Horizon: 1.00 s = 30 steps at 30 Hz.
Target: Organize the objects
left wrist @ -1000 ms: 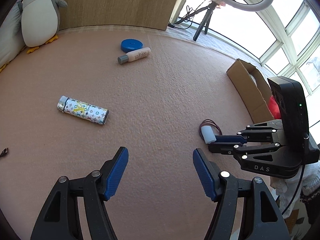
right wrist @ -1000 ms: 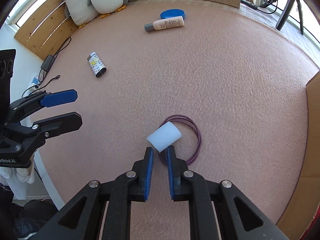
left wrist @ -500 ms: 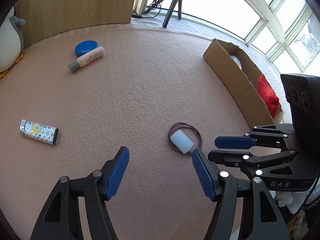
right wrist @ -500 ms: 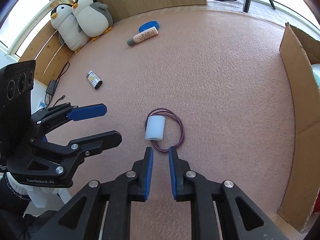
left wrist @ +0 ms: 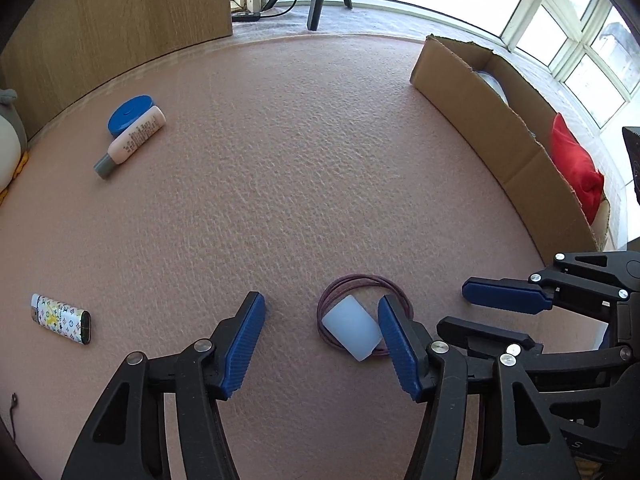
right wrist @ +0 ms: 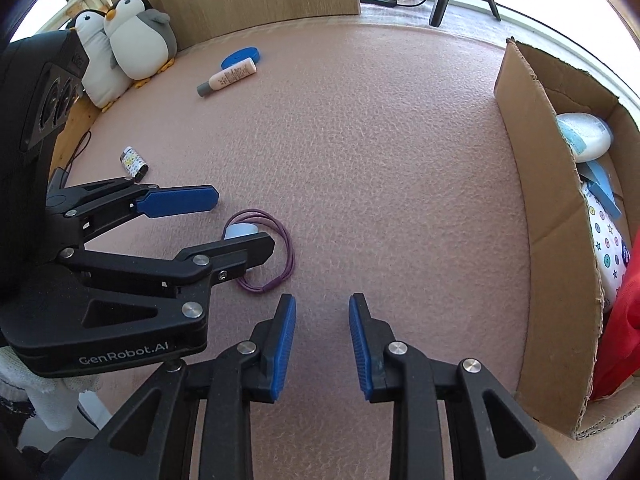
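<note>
Pink textured mat (left wrist: 320, 152) fills both fisheye views. In the left wrist view, the left gripper (left wrist: 322, 340) sits at the bottom centre with its blue-padded jaws spread wide and released. Between them, close to the right-hand jaw, lies a small white cylinder (left wrist: 351, 333) on its side, resting inside a loop of purple hair ties (left wrist: 362, 280). Whether the jaw touches the cylinder cannot be told.

At the lower right edge of that view the right gripper (left wrist: 492, 312) enters from the side, its jaws apart and holding nothing. In the right wrist view the right gripper (right wrist: 322, 338) appears at the bottom centre, jaws parted over bare mat, just right of the hair ties (right wrist: 280, 256).

A patterned lighter (left wrist: 60, 319) lies at the left edge. At upper left a pale pink tube (left wrist: 132, 140) with a grey cap lies against a round blue lid (left wrist: 128, 114).

A cardboard box (left wrist: 480, 120) runs along the right side, open at the top, with red cloth (left wrist: 576, 164) inside. The right wrist view also shows a white pouch (right wrist: 588, 138) and a star-patterned item (right wrist: 608, 248) in the box. Two plush penguins (right wrist: 128, 44) sit at upper left of that view.
</note>
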### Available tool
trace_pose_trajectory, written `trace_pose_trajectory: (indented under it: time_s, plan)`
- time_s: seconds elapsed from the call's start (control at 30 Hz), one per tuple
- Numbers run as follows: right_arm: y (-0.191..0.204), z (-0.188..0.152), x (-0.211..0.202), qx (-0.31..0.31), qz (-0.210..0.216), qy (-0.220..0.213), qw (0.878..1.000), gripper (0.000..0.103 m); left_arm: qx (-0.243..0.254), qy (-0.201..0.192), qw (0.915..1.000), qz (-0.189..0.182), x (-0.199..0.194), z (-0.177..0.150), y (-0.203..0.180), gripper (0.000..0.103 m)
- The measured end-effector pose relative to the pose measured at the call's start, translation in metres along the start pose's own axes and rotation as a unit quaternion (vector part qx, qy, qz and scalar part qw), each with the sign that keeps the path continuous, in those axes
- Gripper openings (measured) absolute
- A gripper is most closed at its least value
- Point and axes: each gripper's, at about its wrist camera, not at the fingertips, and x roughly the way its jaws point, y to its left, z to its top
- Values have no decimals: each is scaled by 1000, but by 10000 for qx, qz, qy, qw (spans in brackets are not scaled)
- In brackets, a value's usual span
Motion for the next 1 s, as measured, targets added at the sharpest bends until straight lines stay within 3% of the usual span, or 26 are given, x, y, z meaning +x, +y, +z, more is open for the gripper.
trace_pose_trajectory:
  time_s: [0.13,0.2,0.37,0.57,0.7,1.0]
  plan:
    - [1,1,0,-58,-71,-15,10000,25,53,-49,9999,97,-7,-8,6,55]
    - [1,3,1,-66,-84,-9,9999,25,-42,-90,9999,96,-11,-11,13,48]
    - [6,8,2,-116,-78,-33,9999,25,-366,-209,9991,91,-21,-18,36,43]
    - [21,15,4,-211,15,-73,9997,25,-799,-454,9957,127,-35,-15,64,43]
    - [29,20,8,-238,67,-86,9997,25,-913,-420,9947,202,-34,-13,77,43]
    - [38,35,18,-165,247,-98,9995,25,-616,-420,9972,-88,-31,-13,65,43]
